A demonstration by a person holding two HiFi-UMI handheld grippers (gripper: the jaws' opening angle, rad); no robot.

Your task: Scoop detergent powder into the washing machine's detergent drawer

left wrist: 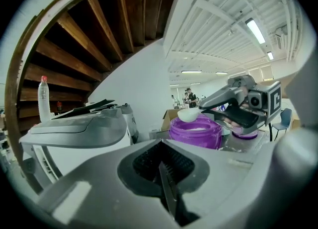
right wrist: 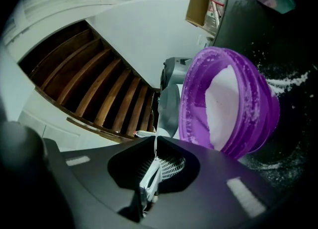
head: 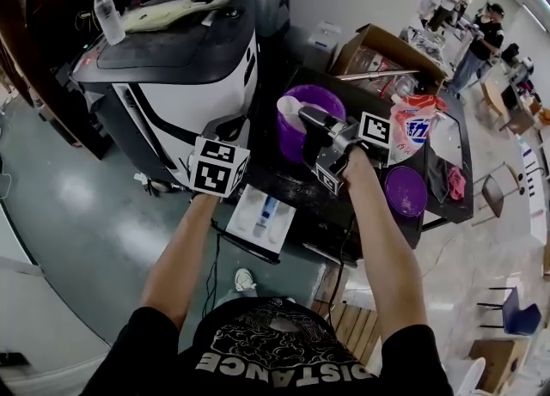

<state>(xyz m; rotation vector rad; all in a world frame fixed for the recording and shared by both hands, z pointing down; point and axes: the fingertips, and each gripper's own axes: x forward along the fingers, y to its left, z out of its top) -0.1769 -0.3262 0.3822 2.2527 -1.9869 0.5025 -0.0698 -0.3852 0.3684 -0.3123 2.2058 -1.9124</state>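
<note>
Nearest the operator, the detergent drawer (head: 262, 218) stands pulled out below the black worktop (head: 284, 184). Whether any powder lies in it cannot be read.

Left gripper (head: 225, 132): jaws closed with nothing between them, held near the drawer and not touching it.

Right gripper (head: 314, 119): jaws closed on the thin white handle of the scoop (left wrist: 189, 114), which shows edge-on in that gripper's own view. The scoop bowl sits at the rim of the purple tub (head: 290, 138), which holds white detergent powder (right wrist: 223, 104). The bowl's fill level is not visible. Spilled grains (right wrist: 287, 80) lie on the worktop beside the tub.

Status, as judged: drawer open, scoop gripped, loading at the tub in hand. Remaining: carry the scoop to the drawer and tip it in
</note>
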